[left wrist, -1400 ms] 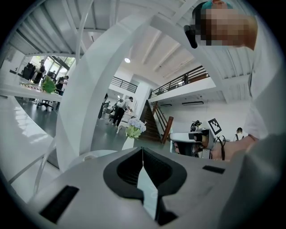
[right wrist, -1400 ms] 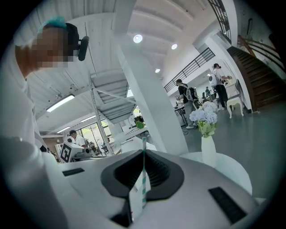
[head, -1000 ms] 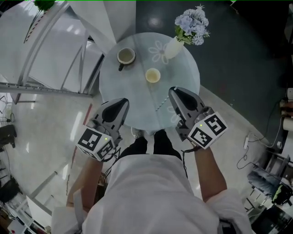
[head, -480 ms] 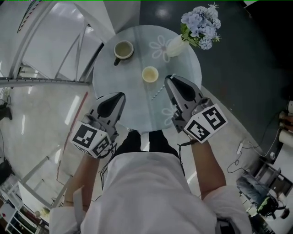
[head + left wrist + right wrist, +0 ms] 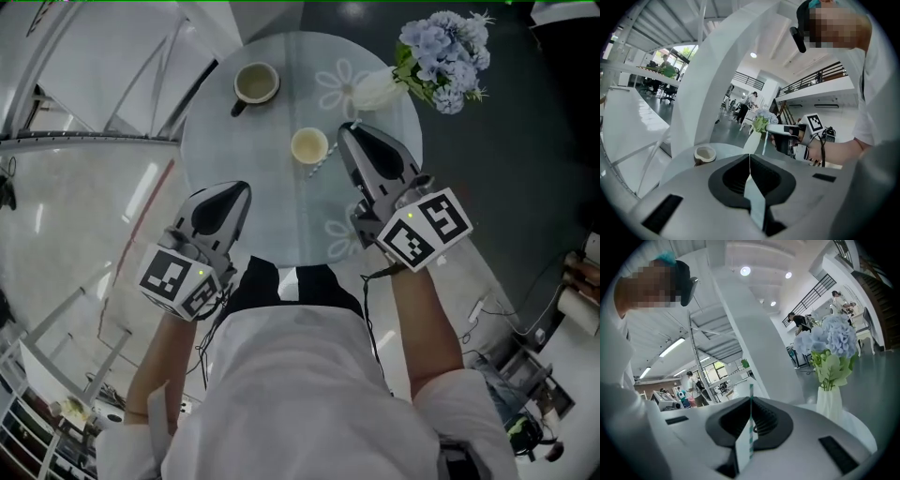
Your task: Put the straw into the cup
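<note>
My left claw [image 5: 749, 158] is clenched on nothing and held back so it stays out of the way. My right claw [image 5: 348, 133] pinches the striped straw [image 5: 750, 414], hanging just beside the cup [image 5: 309, 146], not yet inside.

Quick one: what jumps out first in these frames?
The blue flowers in a white vase at the table's far right edge catch the eye first. Next comes the right claw, shut on a striped straw, right beside the small cup mid-table. The left claw is shut and empty by the near left edge.
</note>
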Demonstrator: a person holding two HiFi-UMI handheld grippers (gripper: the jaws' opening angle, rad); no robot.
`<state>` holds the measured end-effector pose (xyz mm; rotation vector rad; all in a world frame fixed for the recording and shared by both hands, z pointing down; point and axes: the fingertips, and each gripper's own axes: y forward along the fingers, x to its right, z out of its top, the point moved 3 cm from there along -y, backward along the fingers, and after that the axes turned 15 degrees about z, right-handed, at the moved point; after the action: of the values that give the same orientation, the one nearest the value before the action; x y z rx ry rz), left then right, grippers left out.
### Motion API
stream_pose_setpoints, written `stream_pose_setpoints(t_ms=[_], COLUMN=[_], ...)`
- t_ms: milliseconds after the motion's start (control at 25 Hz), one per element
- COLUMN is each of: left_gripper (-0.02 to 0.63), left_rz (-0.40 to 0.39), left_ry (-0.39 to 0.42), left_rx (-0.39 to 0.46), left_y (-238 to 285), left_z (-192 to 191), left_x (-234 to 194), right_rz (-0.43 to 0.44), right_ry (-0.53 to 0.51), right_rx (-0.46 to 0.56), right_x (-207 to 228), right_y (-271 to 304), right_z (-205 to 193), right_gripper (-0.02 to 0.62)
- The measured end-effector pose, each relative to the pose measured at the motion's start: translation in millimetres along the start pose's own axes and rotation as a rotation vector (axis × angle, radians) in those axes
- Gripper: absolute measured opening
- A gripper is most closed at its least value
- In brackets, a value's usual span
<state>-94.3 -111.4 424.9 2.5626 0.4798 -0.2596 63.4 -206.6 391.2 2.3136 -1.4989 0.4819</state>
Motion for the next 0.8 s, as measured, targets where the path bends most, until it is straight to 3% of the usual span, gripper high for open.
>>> stream_pose_setpoints(t_ms=[800], left_gripper=[0.021], left_rz=[0.043], left_ry=[-0.057], left_rx=[-0.051], left_y=[20.6], left_z=[-31.2], left_x=[-19.5], right_rz=[0.02], right_ry=[-0.001], right_rx=[-0.04], right_x=[55.4], right_y=[39.7], right_z=[-28.1], right_gripper=[0.03])
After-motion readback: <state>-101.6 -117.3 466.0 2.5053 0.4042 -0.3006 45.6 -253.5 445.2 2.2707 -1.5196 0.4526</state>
